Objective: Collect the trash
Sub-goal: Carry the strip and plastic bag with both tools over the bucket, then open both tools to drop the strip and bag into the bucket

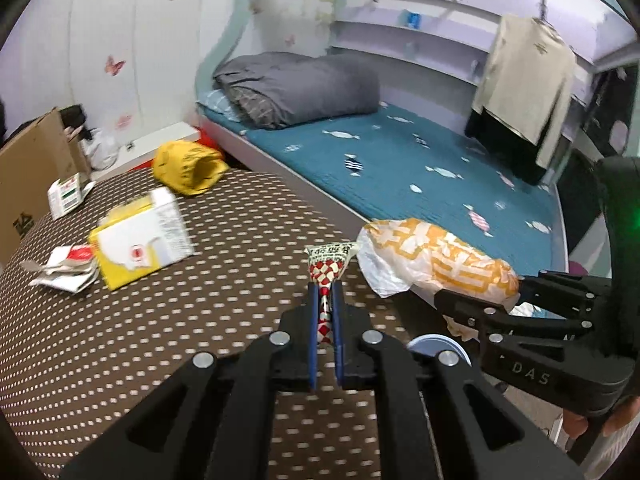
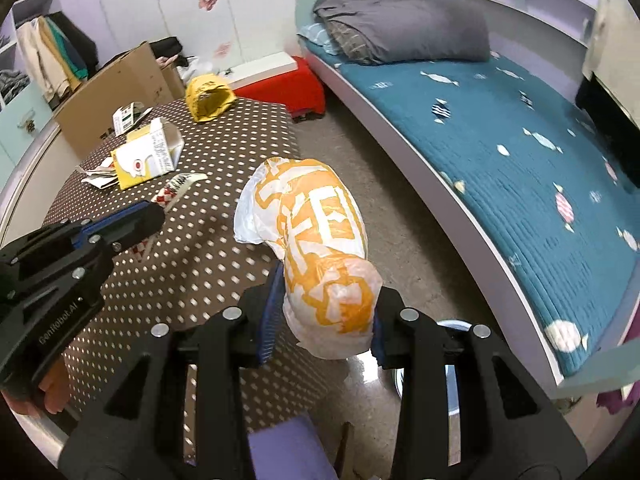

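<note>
The bed [image 1: 400, 160] is beside your dotted worktop [image 1: 200, 320]. On the worktop you have 1 yellow box [image 1: 140, 236], 1 yellow bag [image 1: 188, 170] and torn paper [image 1: 66, 270] left to pick up. Your right tongs [image 2: 324, 320] are clamped on the orange and white bag [image 2: 316, 236], out past the worktop edge, over the floor. It is puffy and slippery, so it could slide out. Your left tongs [image 1: 326, 312] are pinched together on the thin checked wrapper [image 1: 328, 268]. A quick swing could pull it free.
</note>
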A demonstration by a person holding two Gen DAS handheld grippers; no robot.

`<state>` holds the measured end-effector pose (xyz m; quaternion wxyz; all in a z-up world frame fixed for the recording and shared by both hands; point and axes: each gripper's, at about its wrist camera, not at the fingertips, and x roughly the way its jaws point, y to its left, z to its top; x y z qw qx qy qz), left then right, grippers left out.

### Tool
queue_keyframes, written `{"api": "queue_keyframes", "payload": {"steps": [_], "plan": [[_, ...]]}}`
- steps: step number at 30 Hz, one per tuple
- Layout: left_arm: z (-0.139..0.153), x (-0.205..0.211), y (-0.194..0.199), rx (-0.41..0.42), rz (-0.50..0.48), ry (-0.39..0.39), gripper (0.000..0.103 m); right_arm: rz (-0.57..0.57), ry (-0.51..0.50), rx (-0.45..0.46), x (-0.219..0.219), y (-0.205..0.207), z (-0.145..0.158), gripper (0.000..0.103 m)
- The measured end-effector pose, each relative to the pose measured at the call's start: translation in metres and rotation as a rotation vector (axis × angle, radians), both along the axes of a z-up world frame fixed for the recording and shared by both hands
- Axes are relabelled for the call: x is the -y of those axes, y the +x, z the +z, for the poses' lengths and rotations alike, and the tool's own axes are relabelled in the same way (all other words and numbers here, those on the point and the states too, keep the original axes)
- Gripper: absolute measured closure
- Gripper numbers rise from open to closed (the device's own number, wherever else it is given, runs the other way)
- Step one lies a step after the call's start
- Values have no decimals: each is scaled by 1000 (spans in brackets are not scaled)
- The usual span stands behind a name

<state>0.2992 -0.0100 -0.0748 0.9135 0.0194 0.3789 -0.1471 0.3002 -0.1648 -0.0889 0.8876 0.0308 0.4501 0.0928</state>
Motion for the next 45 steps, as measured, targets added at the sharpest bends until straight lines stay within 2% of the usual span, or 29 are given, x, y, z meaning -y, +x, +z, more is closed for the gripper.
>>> {"api": "queue_keyframes", "payload": {"steps": [17, 24, 36, 38, 39, 40, 41, 45], "plan": [[-25, 118, -15, -48, -237, 19, 97, -255, 37, -35, 113, -52, -20, 66], [-48, 170, -23, -103, -338, 35, 97, -374, 57, -67, 161, -78, -38, 66], [-99, 254, -40, -212, -486, 82, 96, -567, 110, -156, 230, -124, -86, 66], [-105, 265, -44, -210, -508, 96, 90, -599, 116, -166, 240, -131, -91, 66], [-108, 270, -45, -213, -509, 107, 82, -608, 114, -169, 242, -133, -93, 65], [-111, 271, -44, -216, -495, 118, 56, -615, 112, -172, 244, -134, -94, 65], [-112, 272, -44, -210, -475, 123, 51, -622, 114, -176, 248, -136, -95, 65], [-117, 264, -40, -226, -468, 105, 51, -624, 108, -183, 248, -134, -96, 65]]}}
